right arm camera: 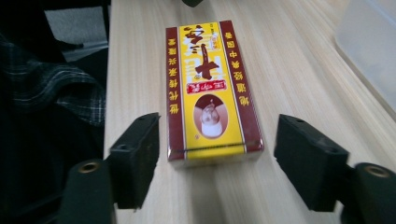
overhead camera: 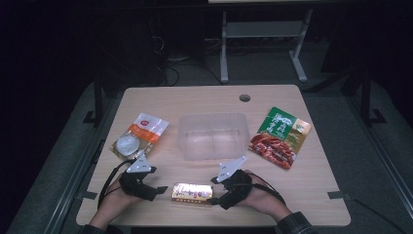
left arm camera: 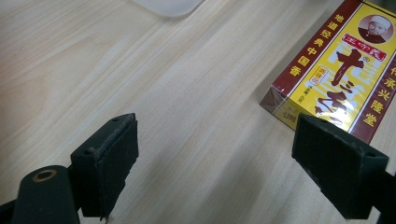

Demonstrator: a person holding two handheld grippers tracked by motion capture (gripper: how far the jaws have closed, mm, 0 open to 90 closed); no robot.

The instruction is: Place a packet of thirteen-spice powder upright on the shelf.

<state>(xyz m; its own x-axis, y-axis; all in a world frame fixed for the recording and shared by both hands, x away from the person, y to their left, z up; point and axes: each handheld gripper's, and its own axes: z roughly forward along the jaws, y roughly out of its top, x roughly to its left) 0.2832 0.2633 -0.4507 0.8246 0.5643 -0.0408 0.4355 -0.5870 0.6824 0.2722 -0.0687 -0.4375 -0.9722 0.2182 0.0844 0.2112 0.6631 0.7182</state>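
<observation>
Wooden tabletop [overhead camera: 204, 100]: I see the yellow-and-maroon box [right arm camera: 211, 88] lying flat, long axis running straight away from my right gripper [right arm camera: 217, 156]. Its jaws are spread, flanking the near end without touching. My left gripper [left arm camera: 212, 161], also spread, sits off the far end.

Wooden table [overhead camera: 204, 100]: box [overhead camera: 191, 193], tub [overhead camera: 213, 136], pouches [overhead camera: 141, 134]

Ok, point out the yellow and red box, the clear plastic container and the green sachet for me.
yellow and red box [right arm camera: 212, 88], right gripper view, middle of its top face.
clear plastic container [overhead camera: 181, 139], high view, left wall.
green sachet [overhead camera: 283, 123], high view, upper green part.
</observation>
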